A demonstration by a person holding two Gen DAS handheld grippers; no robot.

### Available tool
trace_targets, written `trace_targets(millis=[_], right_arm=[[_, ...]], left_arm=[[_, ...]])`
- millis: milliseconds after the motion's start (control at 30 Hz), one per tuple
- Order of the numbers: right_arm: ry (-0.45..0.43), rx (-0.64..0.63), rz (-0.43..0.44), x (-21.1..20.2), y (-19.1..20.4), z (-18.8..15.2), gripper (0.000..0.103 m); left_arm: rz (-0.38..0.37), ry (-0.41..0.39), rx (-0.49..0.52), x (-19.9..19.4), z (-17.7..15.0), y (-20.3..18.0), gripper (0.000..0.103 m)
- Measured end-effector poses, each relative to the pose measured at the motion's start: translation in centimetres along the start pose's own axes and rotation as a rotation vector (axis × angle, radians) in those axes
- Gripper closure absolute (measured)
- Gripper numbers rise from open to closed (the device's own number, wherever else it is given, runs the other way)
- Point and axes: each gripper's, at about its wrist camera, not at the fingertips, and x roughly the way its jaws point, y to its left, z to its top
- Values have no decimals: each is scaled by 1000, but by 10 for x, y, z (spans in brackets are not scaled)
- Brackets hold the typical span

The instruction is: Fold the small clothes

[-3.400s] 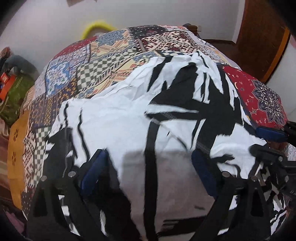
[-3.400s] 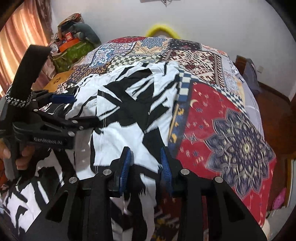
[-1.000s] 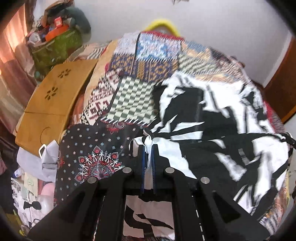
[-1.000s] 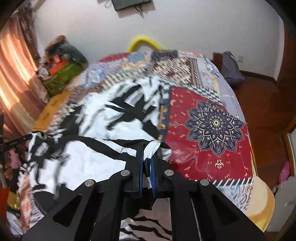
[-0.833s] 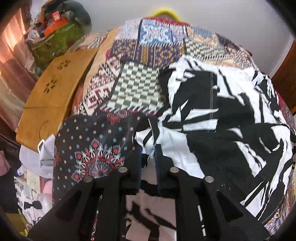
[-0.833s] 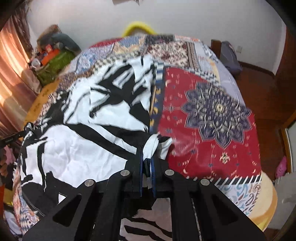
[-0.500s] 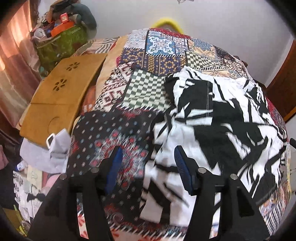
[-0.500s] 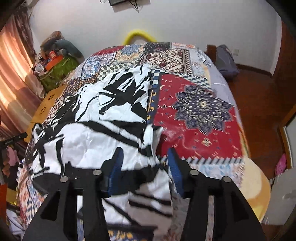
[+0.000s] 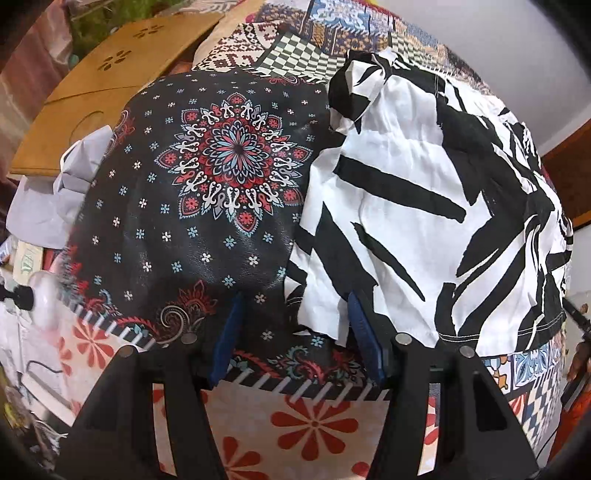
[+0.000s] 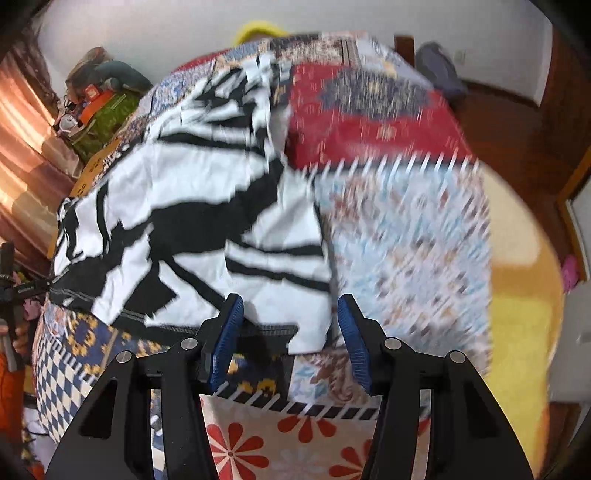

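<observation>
Left gripper (image 9: 293, 338), black frame with blue ribbed pads: jaws parted about halfway, gripping nothing; the garment's near left corner lies just beyond the right-hand pad.

Right gripper (image 10: 286, 338), same build: jaws likewise parted, empty; the garment's near right corner lies on the quilt between and just past the pads. This view is motion-blurred.

White cotton garment with bold black slashes (image 9: 424, 206): spread flat on the bed, hemmed near edge towards both grippers, far left corner bunched into a small crumpled peak. Seen from the right wrist (image 10: 192, 221), it lies to the left of the red panel.

Patchwork quilt of printed squares (image 9: 207, 177): covers the bed beneath the garment. Near edge, pale strip with red flowers; left of the garment, black panel with a red-and-blue mandala; beyond it, checkerboard and geometric patches.

Tan wooden board with flower-shaped cut-outs (image 9: 103, 81): beside the bed, far left.

Grey crumpled cloth (image 9: 62, 192): at the quilt's left edge, below the board.

Yellow curved object (image 10: 258, 31): at the far end of the bed against the white wall.
</observation>
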Motion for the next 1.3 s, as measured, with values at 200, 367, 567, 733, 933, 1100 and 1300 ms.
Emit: trace_targets(millis=[200,367,567,733,933,1100,1300], right_arm=[[-44,25,35,12,0,2,71],[-55,18,61,7,6,1,94],[-173,4,83,-35,8,9,96],[-270,-6,149,-73,15,34,96],[-376,-45,136,-98,32,68,96],[-425,-61,122,-108,39,100,96],[-437,-63,105,-96,40,143,96]], left_arm=[[-55,-13,-8,-3,-5,-5,79],[-37,-45,7,-14,-7,-16,97],[24,-165,28,-55,5,-15,99],[33,-293,51,-104,26,-24,99],[53,-449,65,-153,71,-45,100],[70,-496,40,-164,110,-52,100],[112,-491,31,-148,156,-60,100]])
